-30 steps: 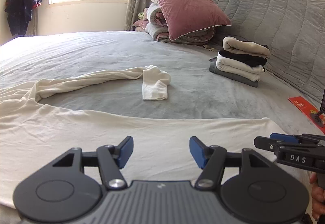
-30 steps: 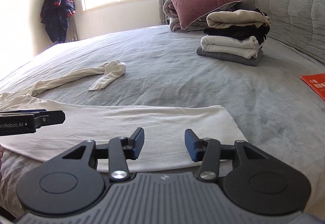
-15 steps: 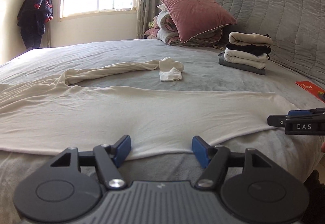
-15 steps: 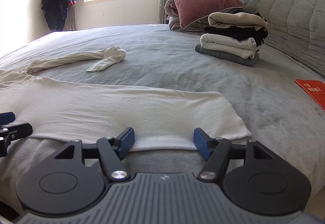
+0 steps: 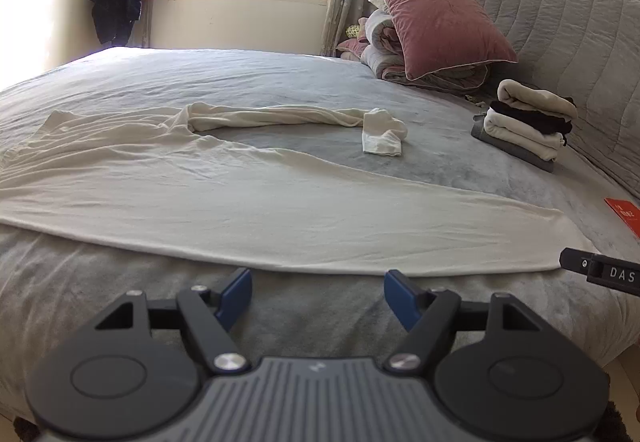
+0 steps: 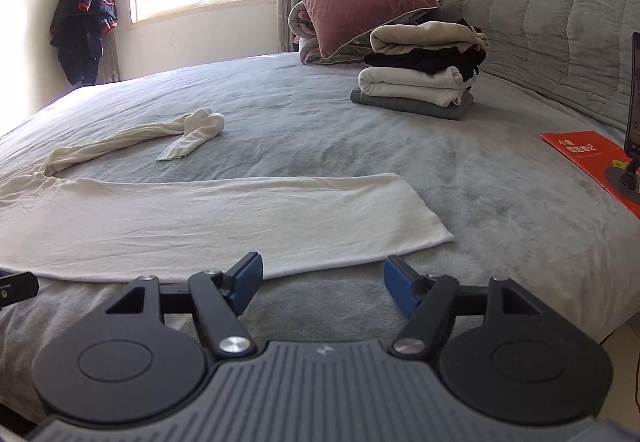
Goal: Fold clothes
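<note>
A cream long-sleeved garment lies flat across the grey bed, its near hem along the front edge. One sleeve curves away, with its cuff folded over. In the right wrist view the garment ends at a corner right of centre. My left gripper is open and empty, just short of the hem. My right gripper is open and empty, at the hem near the garment's right end. The right gripper's tip shows at the right edge of the left wrist view.
A stack of folded clothes sits at the back right by the quilted headboard. A pink pillow rests on rolled bedding. A red booklet and a phone stand are at the right.
Both grippers have drawn back toward the bed's front edge, off the garment; its near hem now lies just ahead of the fingertips. Both stay open.
</note>
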Action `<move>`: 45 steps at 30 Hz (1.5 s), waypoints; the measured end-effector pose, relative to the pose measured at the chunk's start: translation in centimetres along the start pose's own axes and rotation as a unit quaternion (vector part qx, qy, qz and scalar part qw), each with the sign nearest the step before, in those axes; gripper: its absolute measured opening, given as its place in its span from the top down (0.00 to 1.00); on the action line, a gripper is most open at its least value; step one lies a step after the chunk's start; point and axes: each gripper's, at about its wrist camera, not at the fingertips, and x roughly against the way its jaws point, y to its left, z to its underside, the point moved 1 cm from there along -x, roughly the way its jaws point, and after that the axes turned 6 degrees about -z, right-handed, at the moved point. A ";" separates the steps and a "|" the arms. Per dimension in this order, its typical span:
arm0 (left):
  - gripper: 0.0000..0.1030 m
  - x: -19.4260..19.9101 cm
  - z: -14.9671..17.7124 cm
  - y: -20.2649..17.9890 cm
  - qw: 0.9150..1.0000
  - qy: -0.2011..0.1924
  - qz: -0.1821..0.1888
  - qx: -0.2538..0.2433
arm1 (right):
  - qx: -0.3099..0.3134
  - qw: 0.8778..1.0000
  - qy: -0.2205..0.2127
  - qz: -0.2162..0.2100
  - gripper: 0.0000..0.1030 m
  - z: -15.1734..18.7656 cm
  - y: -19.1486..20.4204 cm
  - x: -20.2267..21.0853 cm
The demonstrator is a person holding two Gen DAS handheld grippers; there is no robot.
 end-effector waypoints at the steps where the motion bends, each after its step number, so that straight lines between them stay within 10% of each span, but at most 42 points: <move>1: 0.26 0.2 -0.2 0.2 1.000 0.003 -0.002 0.007 | -0.004 1.000 -0.001 0.000 0.31 -0.1 0.1 0.2; 14: 0.21 1.7 -1.3 1.0 1.000 -0.011 -0.001 0.029 | 0.000 1.000 0.006 -0.012 0.28 -0.5 1.8 1.4; 26: 0.21 -1.2 -3.5 1.4 0.993 -0.053 -0.003 -0.102 | 0.037 0.995 0.020 -0.085 0.28 -1.4 4.3 -0.5; 45: 0.19 -2.5 -2.4 5.1 0.993 -0.019 0.015 -0.117 | 0.081 0.991 0.030 -0.105 0.24 -1.0 7.1 -4.6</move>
